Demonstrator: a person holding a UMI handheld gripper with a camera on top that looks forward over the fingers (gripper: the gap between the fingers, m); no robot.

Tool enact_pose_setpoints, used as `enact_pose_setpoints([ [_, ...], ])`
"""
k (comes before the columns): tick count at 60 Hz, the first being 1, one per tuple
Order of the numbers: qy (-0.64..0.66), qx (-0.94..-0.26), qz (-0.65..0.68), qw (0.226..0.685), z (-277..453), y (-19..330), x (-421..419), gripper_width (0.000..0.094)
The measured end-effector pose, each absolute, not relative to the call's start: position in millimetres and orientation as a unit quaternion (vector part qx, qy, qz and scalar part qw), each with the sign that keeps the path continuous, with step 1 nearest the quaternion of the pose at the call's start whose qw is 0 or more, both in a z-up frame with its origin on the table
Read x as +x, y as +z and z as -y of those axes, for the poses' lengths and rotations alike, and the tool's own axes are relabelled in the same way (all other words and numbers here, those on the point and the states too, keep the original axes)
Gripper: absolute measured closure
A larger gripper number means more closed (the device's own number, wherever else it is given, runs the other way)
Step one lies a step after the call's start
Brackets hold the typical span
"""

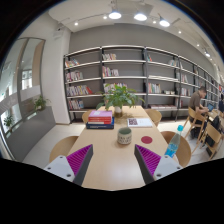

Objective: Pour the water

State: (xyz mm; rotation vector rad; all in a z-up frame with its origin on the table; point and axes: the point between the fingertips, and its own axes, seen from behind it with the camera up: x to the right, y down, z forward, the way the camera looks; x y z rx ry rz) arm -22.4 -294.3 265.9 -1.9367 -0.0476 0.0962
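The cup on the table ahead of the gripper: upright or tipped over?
Upright. The cup stands on its base on the table, rim up, beyond the open gripper. Its contents cannot be told.

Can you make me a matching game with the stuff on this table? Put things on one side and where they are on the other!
Things:
1. cup
2. water bottle
3. stack of books
4. potted plant

Places:
A. at the table's far end, near the bookshelves
B. middle of the table, ahead of the open jaws
C. beside the right finger
D. beside the plant, left of the cup

Pairs: 1-B, 2-C, 3-D, 4-A
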Motion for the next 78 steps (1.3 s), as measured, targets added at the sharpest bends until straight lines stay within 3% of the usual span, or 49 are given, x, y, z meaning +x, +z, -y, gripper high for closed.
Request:
enact_pose_setpoints([
  [8, 0.041, -0.824, -0.001, 0.566, 292.5, 252.2, 3.1, 0.0075],
  [22, 0.004, -0.834, -0.034, 0.551, 289.6, 173.5, 112.9, 0.0076],
  [35, -0.054, -0.836, -0.047, 0.544, 268.2, 132.5, 229.3, 0.0093],
  [56, -0.048, -0.813, -0.044, 0.578, 145.1, 115.2, 294.8, 0.0111],
  [60, -0.043, -0.808, -0.043, 0.586, 125.9, 112.4, 294.5, 0.0173],
  [67, -0.033, -0.798, -0.039, 0.601, 105.6, 108.5, 295.9, 0.0382],
  [72, -0.035, -0.785, -0.027, 0.618, 102.0, 111.2, 296.2, 0.0424],
  [78, -0.046, -0.776, -0.028, 0.629, 99.4, 113.8, 296.7, 0.0541],
])
